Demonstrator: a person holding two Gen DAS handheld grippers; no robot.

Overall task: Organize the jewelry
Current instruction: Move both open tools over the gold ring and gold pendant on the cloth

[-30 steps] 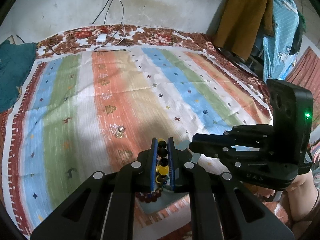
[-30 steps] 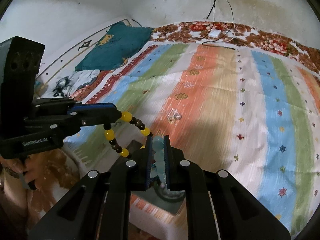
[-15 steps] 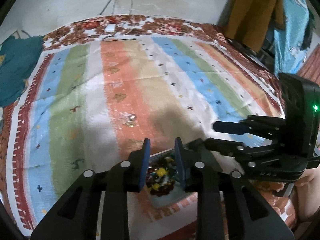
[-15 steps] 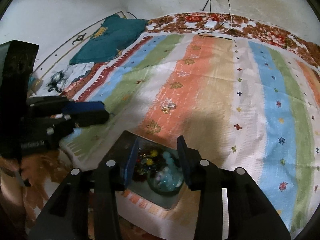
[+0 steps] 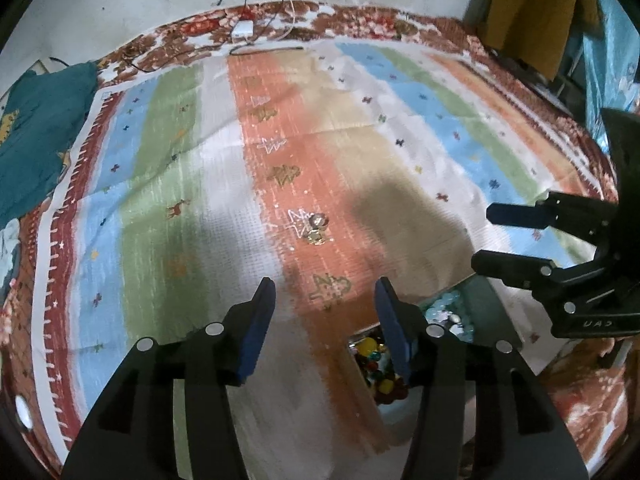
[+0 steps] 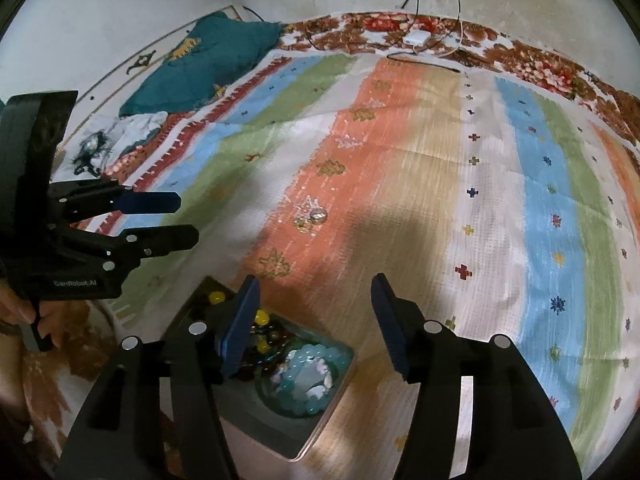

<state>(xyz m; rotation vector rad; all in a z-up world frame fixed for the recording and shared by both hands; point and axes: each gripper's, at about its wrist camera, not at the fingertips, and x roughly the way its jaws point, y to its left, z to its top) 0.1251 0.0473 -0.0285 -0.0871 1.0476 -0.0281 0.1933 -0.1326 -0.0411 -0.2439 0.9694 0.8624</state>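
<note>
Right wrist view: both grippers' jaws opening, empty, above tray (image 6: 320,420) near striped spread's (image 6: 440,160) edge.

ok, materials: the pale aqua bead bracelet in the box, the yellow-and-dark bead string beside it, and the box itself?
Aqua bracelet: translucent, glossy round beads, probably glass or resin; light glows through them.
Yellow-and-dark bead string: opaque yellow and dark shiny beads, likely plastic or glass; too blurred to settle.
Box: thin pale walls and a dark matte lining, looks like card or plastic with a felt-like insert.
</note>
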